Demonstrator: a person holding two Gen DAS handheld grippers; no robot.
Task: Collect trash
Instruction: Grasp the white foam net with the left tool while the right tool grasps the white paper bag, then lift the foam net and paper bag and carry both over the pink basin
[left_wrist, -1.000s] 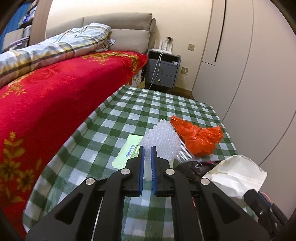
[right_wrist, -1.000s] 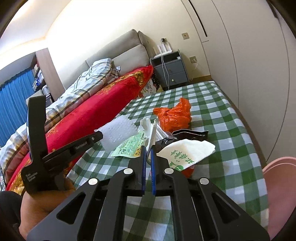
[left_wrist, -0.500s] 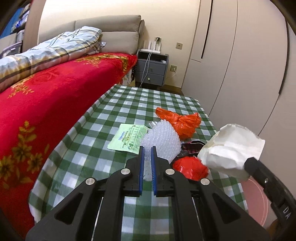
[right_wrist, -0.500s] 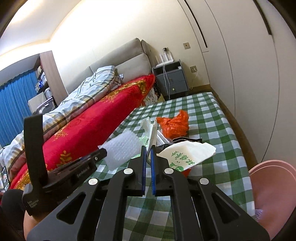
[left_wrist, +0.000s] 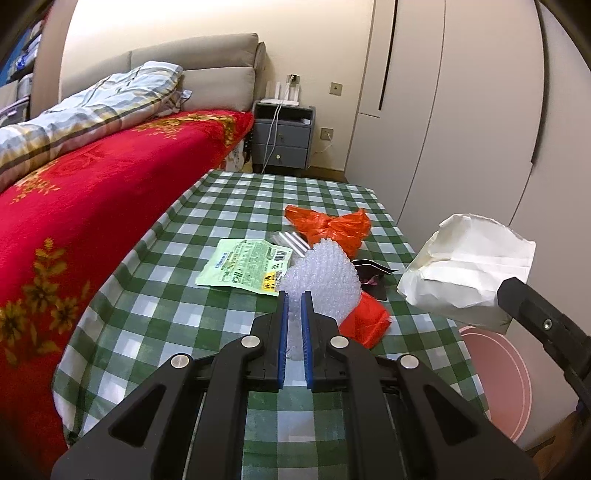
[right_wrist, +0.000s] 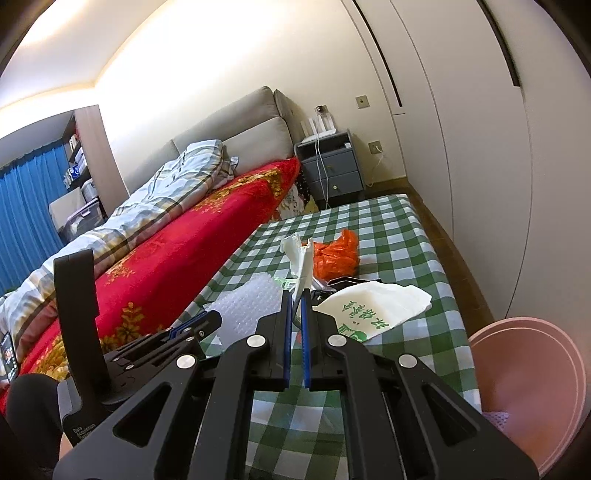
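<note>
My left gripper is shut on a piece of clear bubble wrap and holds it above the checked table. My right gripper is shut on a white paper bag with green print, also seen in the left wrist view, lifted off the table near the right edge. A pink bin stands below the table's right side. On the table lie an orange plastic bag, a green wrapper, a red scrap and a dark wrapper.
A bed with a red blanket runs along the table's left side. A grey nightstand stands at the far wall. Wardrobe doors line the right side.
Both grippers have pulled back and risen with their loads. The paper bag has lifted off the table and moved right, toward the pink bin, uncovering the red scrap.
</note>
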